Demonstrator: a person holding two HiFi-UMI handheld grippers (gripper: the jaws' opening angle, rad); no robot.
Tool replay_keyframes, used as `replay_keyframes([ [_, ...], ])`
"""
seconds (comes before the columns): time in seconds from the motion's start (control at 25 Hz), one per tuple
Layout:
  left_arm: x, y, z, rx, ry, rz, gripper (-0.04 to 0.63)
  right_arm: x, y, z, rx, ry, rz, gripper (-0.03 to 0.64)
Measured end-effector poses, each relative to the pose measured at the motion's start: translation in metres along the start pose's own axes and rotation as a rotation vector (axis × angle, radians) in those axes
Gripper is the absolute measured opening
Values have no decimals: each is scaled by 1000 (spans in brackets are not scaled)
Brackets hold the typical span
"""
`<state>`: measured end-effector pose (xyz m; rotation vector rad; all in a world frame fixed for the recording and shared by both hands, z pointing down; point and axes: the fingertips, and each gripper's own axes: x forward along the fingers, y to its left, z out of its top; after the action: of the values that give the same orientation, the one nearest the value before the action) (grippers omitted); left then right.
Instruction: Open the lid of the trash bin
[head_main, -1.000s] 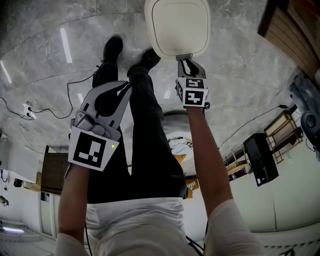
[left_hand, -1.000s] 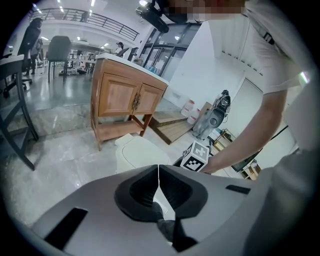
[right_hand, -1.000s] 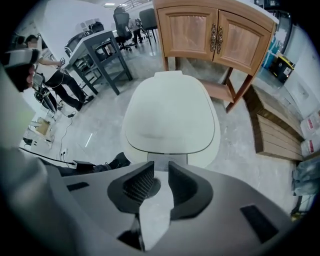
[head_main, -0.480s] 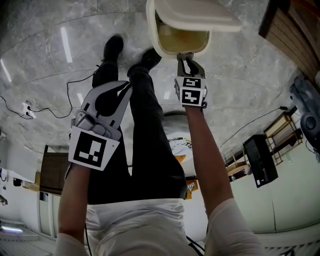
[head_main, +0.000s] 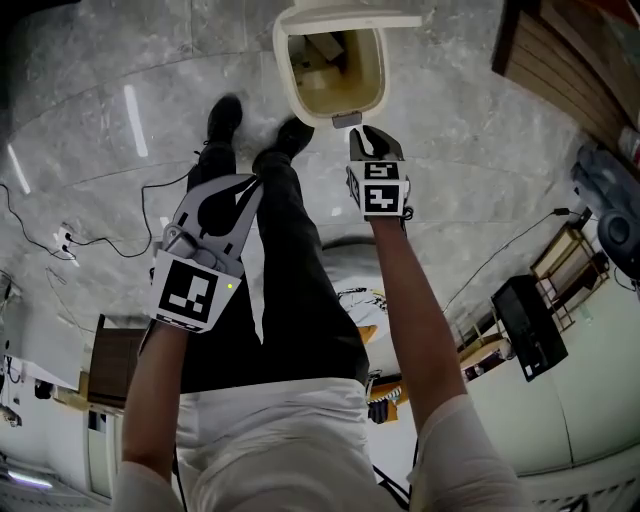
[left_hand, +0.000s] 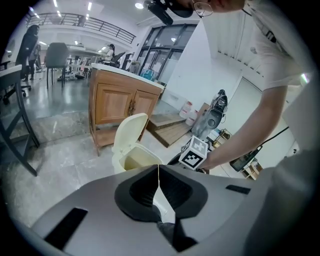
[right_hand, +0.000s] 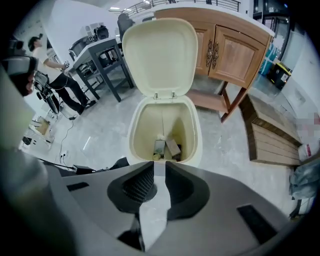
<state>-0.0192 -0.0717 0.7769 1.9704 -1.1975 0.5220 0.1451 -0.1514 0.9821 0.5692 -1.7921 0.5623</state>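
Observation:
A cream trash bin (head_main: 286, 82) stands on the marble floor at the top of the head view, its lid (head_main: 345, 17) swung up and back. Bits of rubbish lie at the bottom (right_hand: 166, 146). In the right gripper view the lid (right_hand: 160, 55) stands upright behind the bin's rim (right_hand: 198, 136). My right gripper (head_main: 365, 133) hovers just in front of the bin's grey front tab (head_main: 345, 120), its jaws a narrow gap apart with nothing between them (right_hand: 160, 167). My left gripper (head_main: 250, 182) hangs by my left leg, jaws shut and empty (left_hand: 158, 170), with the bin (left_hand: 131, 161) ahead of it.
My shoes (head_main: 225, 100) stand just left of the bin. A wooden cabinet (right_hand: 235, 45) is behind it and a wooden step (right_hand: 272, 142) to its right. A black cable (head_main: 95, 240) trails on the floor at left. Tables and chairs (right_hand: 95, 57) stand further off.
The bin's lid has swung from closed to fully upright. My right gripper has stayed by the front tab, now a little back from it. The left gripper has barely moved.

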Motion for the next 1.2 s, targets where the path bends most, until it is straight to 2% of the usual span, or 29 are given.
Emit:
replay_keyframes([
  [0.36,-34,-24,51,44,-44,24,18,-87,-7,40,0,-82,-7,64],
  [0.72,-73,-52,99,-19,-102,29,19,-175,-12,71,32,-170,18,44],
  [1.2,-129,-66,147,-2,-163,92,18,-281,-27,114,-45,-293,60,37],
])
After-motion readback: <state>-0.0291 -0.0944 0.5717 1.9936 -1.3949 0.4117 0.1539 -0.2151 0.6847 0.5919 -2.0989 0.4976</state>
